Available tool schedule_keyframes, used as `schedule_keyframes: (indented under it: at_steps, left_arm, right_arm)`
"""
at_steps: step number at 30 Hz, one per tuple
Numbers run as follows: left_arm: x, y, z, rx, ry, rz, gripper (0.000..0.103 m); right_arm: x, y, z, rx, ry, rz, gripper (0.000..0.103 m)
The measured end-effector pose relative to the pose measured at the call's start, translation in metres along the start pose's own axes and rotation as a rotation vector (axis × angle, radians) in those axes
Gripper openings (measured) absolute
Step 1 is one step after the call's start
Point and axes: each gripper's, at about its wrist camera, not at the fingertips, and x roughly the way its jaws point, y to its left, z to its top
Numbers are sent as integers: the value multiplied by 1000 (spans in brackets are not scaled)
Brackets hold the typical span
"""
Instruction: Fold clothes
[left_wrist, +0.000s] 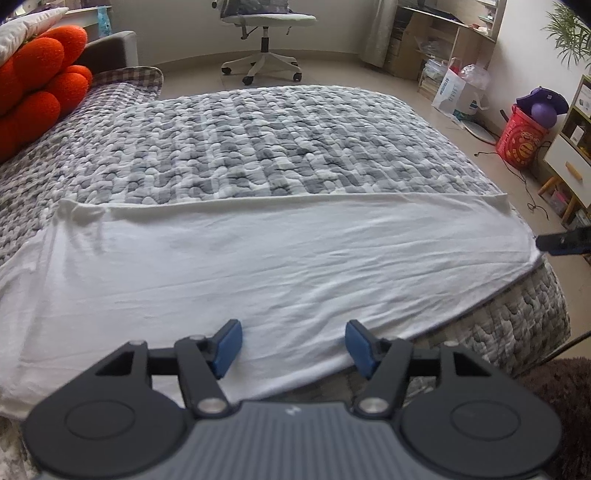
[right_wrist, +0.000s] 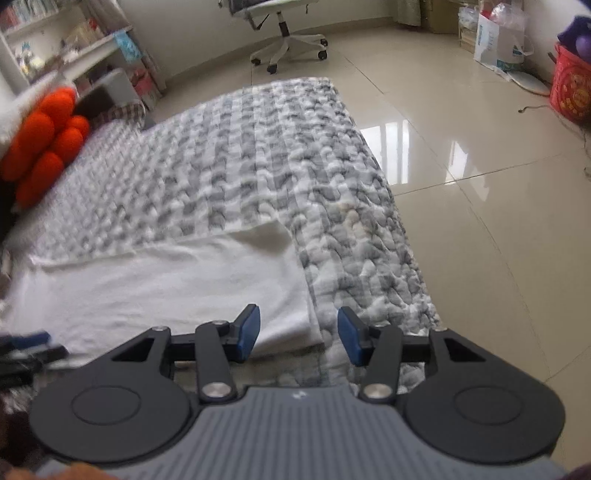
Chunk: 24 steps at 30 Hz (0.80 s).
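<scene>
White garment (left_wrist: 258, 258) lies flat on quilt (left_wrist: 258, 147); left tool (left_wrist: 293, 349) and right tool (right_wrist: 298, 334) hover released.

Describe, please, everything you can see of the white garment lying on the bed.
The white garment is soft, thin-looking fabric, spread flat and lightly wrinkled across the near part of the grey-and-white quilted bed cover. Its far edge runs straight; its right end reaches the bed's side. Both grippers are open above its near edge, gripping nothing.
</scene>
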Motion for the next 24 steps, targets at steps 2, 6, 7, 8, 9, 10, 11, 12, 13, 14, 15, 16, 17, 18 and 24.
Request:
schedule_keyframes:
  at_steps: [2, 6, 7, 8, 9, 10, 11, 12, 13, 14, 15, 16, 17, 18, 24]
  left_arm:
    - [0, -2, 0, 5, 0, -2, 64]
    - [1, -2, 0, 9, 2, -4, 64]
    - [1, -2, 0, 8, 2, -5, 64]
    - [1, -1, 1, 6, 3, -5, 64]
    - [1, -1, 1, 4, 4, -5, 64]
    - [1, -1, 1, 3, 4, -6, 64]
    - [1, -1, 2, 3, 3, -6, 64]
    - [1, -1, 2, 3, 3, -7, 64]
    - [1, -1, 2, 3, 3, -7, 64]
    - [1, -1, 1, 4, 3, -7, 65]
    - [1, -1, 1, 4, 3, -6, 65]
    - [1, -2, 1, 5, 3, -6, 65]
    - [1, -2, 0, 6, 4, -5, 65]
    - [1, -2, 0, 6, 4, -5, 65]
    - [-1, 1, 0, -1, 3, -5, 65]
  right_arm:
    - [5, 1, -4, -28, 16, -45, 49]
    - [3, -14, -12, 4, 14, -101, 47]
    - [1, -17, -13, 24, 7, -94, 47]
    - [-2, -20, -13, 37, -2, -86, 47]
    - [-4, -21, -12, 46, -9, -79, 47]
    - [-6, -21, -12, 55, -15, -73, 47]
    - [-8, -21, -10, 63, -20, -59, 47]
    - [-9, -21, -9, 70, -24, -46, 47]
    - [-10, -21, -7, 78, -25, -27, 47]
    - [-10, -21, -5, 86, -26, -9, 47]
    - [-9, -21, -3, 92, -26, 8, 47]
    - [-8, -20, -1, 100, -25, 21, 47]
    - [-6, -19, 0, 107, -24, 34, 47]
    - [-4, -19, 0, 109, -21, 35, 47]
    - [6, -16, -3, 121, -6, 38, 43]
